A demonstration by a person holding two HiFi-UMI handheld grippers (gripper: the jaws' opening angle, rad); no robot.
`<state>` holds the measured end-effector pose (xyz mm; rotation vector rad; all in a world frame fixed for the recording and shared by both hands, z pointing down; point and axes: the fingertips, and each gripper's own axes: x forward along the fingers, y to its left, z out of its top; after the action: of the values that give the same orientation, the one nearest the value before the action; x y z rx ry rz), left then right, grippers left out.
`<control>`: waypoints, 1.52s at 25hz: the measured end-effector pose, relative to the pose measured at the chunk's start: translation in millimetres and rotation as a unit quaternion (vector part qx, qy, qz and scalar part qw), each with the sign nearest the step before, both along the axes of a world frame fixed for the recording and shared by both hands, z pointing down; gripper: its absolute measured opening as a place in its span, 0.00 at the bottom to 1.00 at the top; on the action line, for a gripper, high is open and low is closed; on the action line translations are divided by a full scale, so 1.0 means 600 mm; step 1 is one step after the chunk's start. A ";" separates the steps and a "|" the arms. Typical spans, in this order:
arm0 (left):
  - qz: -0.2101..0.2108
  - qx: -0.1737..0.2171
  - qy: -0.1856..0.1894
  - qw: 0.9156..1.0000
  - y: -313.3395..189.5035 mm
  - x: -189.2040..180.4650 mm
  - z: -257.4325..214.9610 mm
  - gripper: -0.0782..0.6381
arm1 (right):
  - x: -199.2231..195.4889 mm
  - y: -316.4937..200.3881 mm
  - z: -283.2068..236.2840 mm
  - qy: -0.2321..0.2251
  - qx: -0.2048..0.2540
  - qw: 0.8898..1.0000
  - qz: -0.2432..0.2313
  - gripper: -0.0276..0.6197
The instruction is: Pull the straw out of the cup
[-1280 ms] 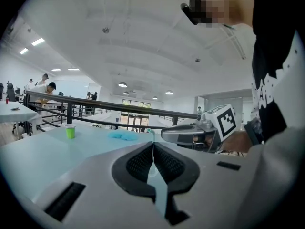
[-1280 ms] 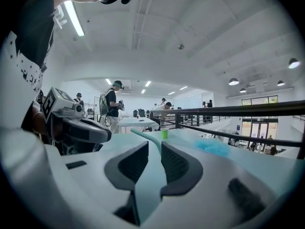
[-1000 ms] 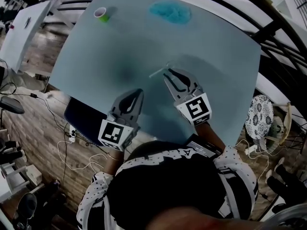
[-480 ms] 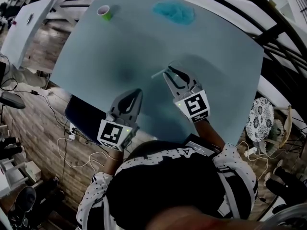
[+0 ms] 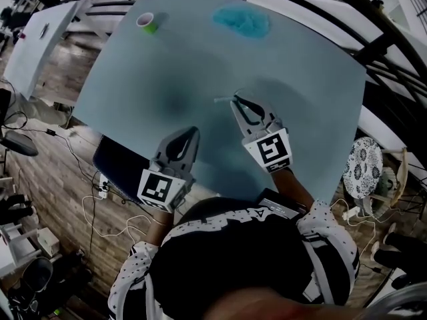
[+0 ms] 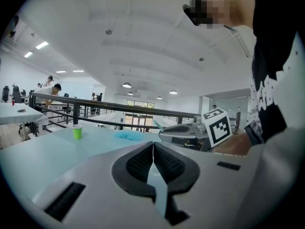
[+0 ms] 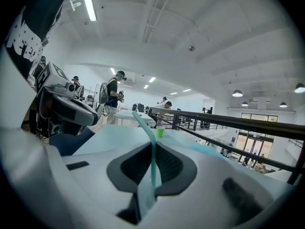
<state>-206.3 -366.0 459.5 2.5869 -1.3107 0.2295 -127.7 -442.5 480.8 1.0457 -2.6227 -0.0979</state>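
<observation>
A small green cup (image 5: 146, 23) stands at the table's far left corner, also seen as the green cup (image 6: 77, 131) and the green cup (image 7: 159, 132). My right gripper (image 5: 237, 99) is shut on a pale teal straw (image 5: 222, 99), which sticks out leftward from its tips over the table's middle. In the right gripper view the straw (image 7: 148, 133) rises between the closed jaws of the right gripper (image 7: 153, 149). My left gripper (image 5: 191, 131) hovers near the table's front edge, shut with nothing in it. Its jaws meet in the left gripper (image 6: 153, 147) view.
A crumpled blue cloth (image 5: 241, 21) lies at the far middle of the light blue table (image 5: 307, 79). Railings and other white tables surround it; people stand in the background. A dark panel (image 5: 117, 169) sits under the table's front left edge.
The right gripper with the straw shifted slightly right and nearer. The left gripper barely moved.
</observation>
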 end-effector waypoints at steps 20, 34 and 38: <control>0.010 0.027 0.005 1.000 0.035 0.021 -0.033 0.13 | 0.043 0.027 -0.083 -0.039 0.044 0.998 0.032 0.10; -0.004 0.035 0.015 0.999 0.049 0.006 -0.048 0.13 | 0.074 0.036 -0.139 -0.070 0.080 0.993 0.054 0.10; -0.005 0.039 0.015 0.999 0.052 -0.002 -0.053 0.13 | 0.070 0.041 -0.152 -0.077 0.085 0.992 0.056 0.10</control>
<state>-207.3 -335.0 427.5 2.6371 -1.3466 0.1391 -85.8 -417.8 389.7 1.3042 -2.7234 -0.2276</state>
